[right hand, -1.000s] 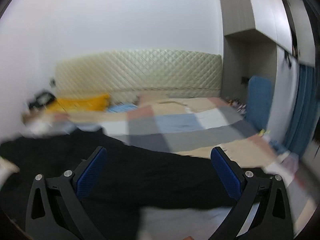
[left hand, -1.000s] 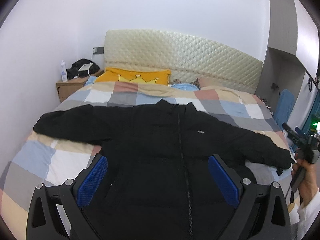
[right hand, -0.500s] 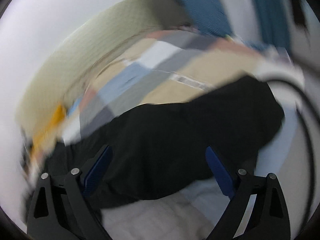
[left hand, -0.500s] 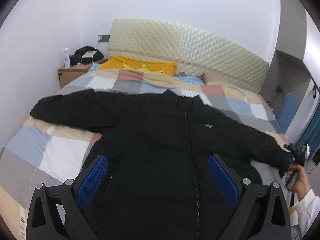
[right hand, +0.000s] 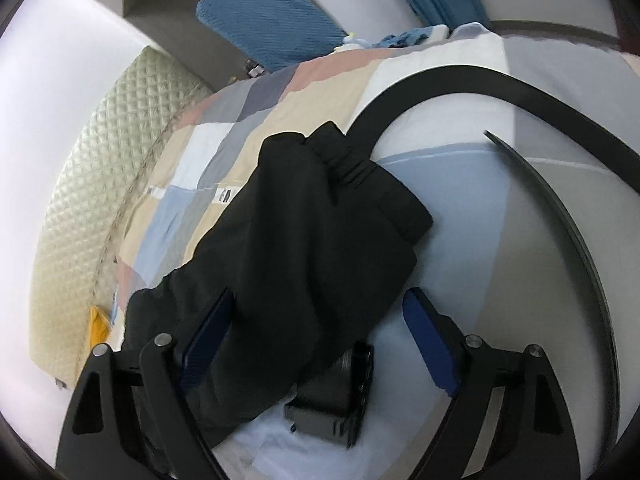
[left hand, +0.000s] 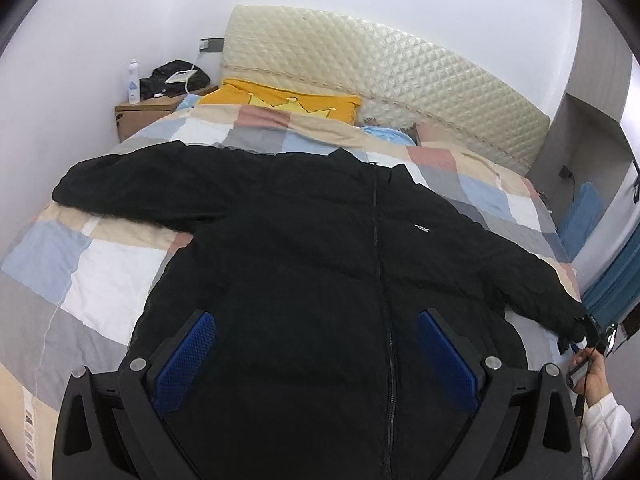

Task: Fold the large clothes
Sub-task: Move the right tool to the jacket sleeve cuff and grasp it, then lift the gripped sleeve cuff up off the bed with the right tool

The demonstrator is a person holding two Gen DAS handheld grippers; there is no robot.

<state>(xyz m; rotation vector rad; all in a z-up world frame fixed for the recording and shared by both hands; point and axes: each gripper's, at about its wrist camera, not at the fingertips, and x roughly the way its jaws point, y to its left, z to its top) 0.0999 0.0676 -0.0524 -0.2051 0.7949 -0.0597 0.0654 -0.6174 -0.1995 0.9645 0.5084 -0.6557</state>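
A large black zip-up padded jacket (left hand: pixel 320 272) lies face up on the checked bedspread (left hand: pixel 100 264), both sleeves spread out to the sides. My left gripper (left hand: pixel 316 356) is open and hovers over the jacket's lower front, near the zip. My right gripper (right hand: pixel 316 344) is open and straddles the jacket's right sleeve (right hand: pixel 304 232), just behind its cuff (right hand: pixel 360 172) at the bed's right edge. In the left wrist view the right gripper (left hand: pixel 592 332) shows at the sleeve end, held by a hand.
A quilted cream headboard (left hand: pixel 380 76) and a yellow pillow (left hand: pixel 288 100) are at the far end. A bedside table (left hand: pixel 144 116) with a bottle stands at the far left. A blue chair (right hand: pixel 268 28) and curtain stand beside the bed's right side. A black cable (right hand: pixel 500 84) crosses the right wrist view.
My right gripper has swung down and rolled over to the right sleeve end, now straddling it. My left gripper has come closer and tipped down over the jacket's front.
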